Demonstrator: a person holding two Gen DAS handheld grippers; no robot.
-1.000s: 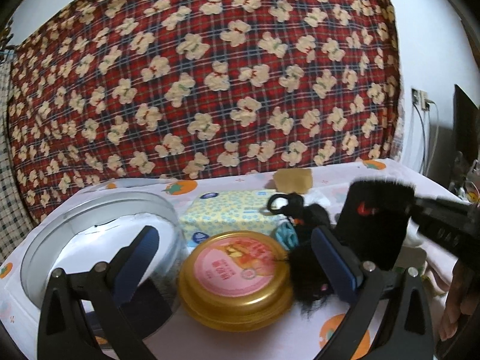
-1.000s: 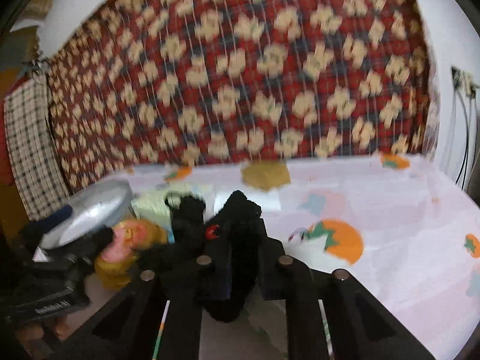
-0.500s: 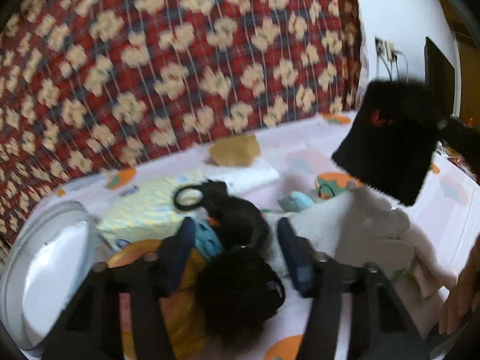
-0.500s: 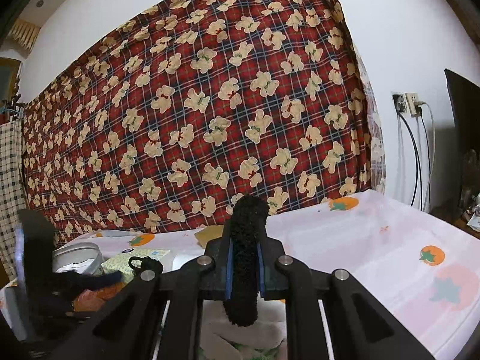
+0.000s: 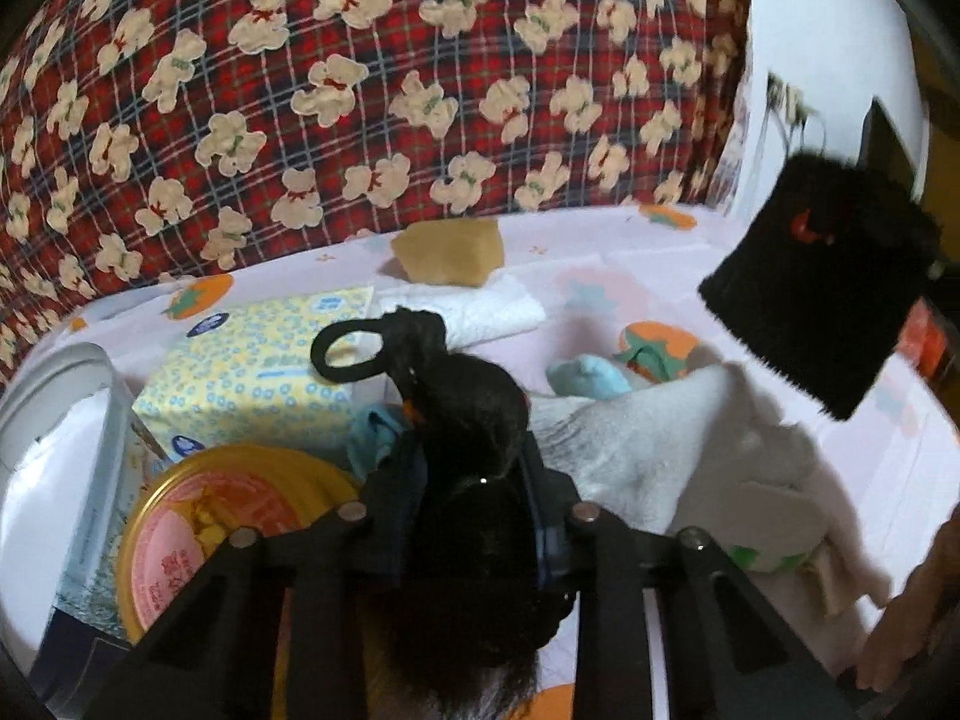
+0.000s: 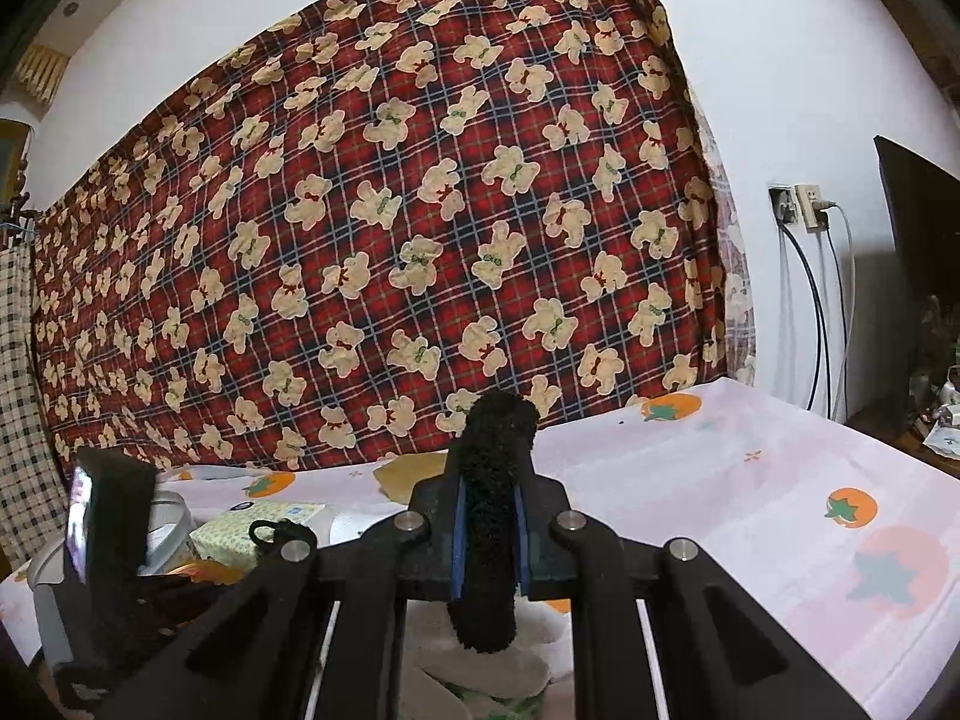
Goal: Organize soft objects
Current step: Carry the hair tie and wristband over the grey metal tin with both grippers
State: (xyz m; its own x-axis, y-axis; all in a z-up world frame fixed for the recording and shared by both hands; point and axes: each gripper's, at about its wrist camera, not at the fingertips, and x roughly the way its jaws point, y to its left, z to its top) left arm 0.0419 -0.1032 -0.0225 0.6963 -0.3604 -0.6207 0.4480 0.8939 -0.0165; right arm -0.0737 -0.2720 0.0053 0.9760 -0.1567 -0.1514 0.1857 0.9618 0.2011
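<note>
My left gripper [image 5: 474, 480] is shut on a black furry soft thing with a loop [image 5: 462, 402], low over the table beside a gold round tin [image 5: 222, 528]. My right gripper [image 6: 489, 516] is shut on a black fuzzy square cloth [image 6: 489, 504] and holds it up above the table; the same cloth [image 5: 816, 288] hangs at the right of the left wrist view. A white towel [image 5: 672, 456] lies under it. A light blue soft piece [image 5: 585, 375] lies behind the towel.
A yellow tissue pack [image 5: 258, 372], a folded white cloth [image 5: 486, 306] and a tan sponge [image 5: 447, 252] lie toward the back. A white round container [image 5: 48, 420] stands at the left. A red bear-print blanket [image 6: 390, 240] hangs behind. The table's right part [image 6: 780, 510] carries an orange-print cover.
My left gripper has closed on the black furry thing. My right gripper has lifted the black cloth up and to the right.
</note>
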